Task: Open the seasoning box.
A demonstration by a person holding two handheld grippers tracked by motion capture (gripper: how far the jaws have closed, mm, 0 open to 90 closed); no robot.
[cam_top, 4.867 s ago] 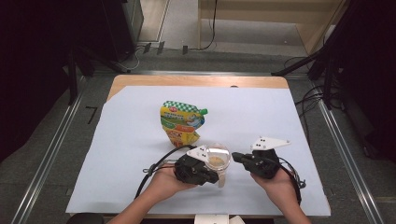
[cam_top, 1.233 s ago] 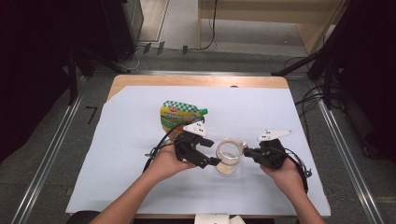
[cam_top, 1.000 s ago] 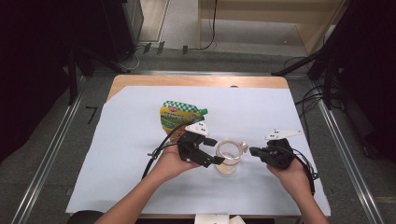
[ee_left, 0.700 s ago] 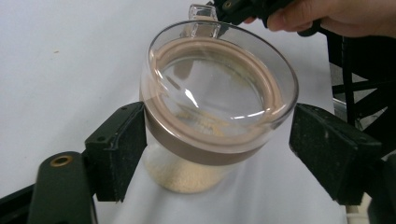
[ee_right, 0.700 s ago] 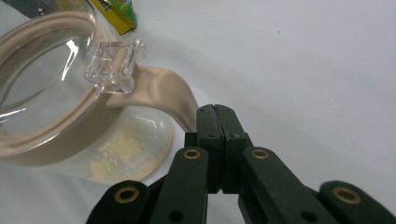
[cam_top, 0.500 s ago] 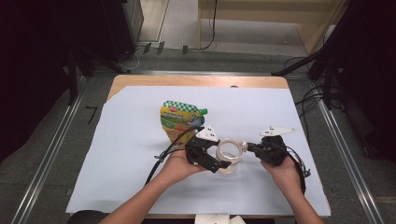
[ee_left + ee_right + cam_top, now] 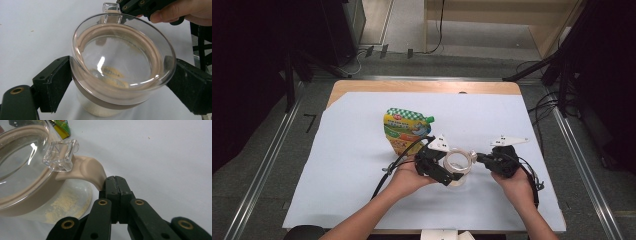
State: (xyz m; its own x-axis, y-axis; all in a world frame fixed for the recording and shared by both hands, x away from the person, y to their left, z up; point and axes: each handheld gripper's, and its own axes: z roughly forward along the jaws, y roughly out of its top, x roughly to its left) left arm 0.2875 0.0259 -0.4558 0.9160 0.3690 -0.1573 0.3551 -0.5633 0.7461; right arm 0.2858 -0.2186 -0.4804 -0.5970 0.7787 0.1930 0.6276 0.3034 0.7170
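White sheet on your table, clear glass jar with beige seal ring at lower centre.
High view: your left gripper flanks the jar, jaws just widened. Left gripper view: pads wide beside the lid. Right gripper view: your right gripper pinches the beige tab.

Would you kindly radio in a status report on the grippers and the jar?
Left gripper jaws just opened, flanking clear glass jar lid. Right gripper shut on beige silicone seal tab. Jar upright on white sheet, powder inside. Green-yellow pouch behind, clear.
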